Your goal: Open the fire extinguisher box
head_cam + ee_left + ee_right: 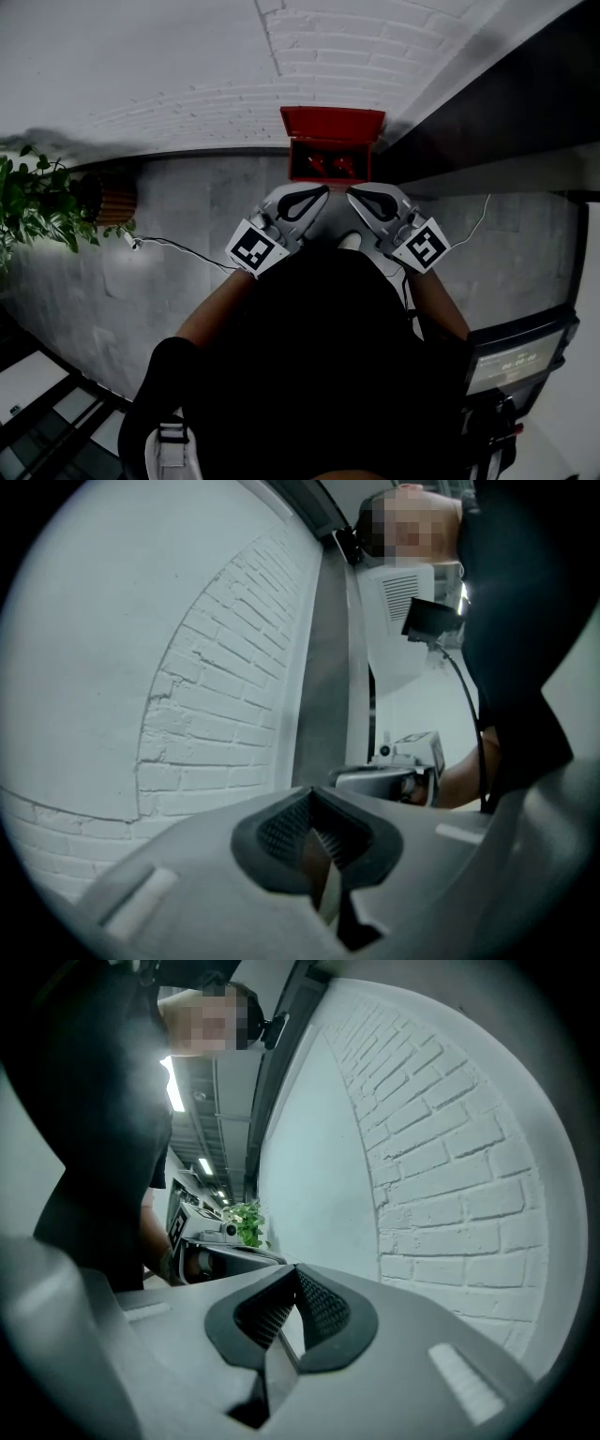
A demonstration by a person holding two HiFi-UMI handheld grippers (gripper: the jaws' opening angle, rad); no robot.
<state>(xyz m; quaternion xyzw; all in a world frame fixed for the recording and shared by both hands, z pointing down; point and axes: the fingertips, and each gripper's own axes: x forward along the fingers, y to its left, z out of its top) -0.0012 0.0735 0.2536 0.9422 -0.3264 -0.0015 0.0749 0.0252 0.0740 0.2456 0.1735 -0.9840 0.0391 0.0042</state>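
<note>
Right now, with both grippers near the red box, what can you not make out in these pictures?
- Contents of the fire extinguisher box: head view, too small and dark; only red shapes show.
- The box itself: outside both gripper views, which face the brick wall.
- Whatever lies below the left gripper and right gripper: head view, hidden by the person's dark clothing.

left gripper point(317, 195), right gripper point(358, 196): both closed, empty
</note>
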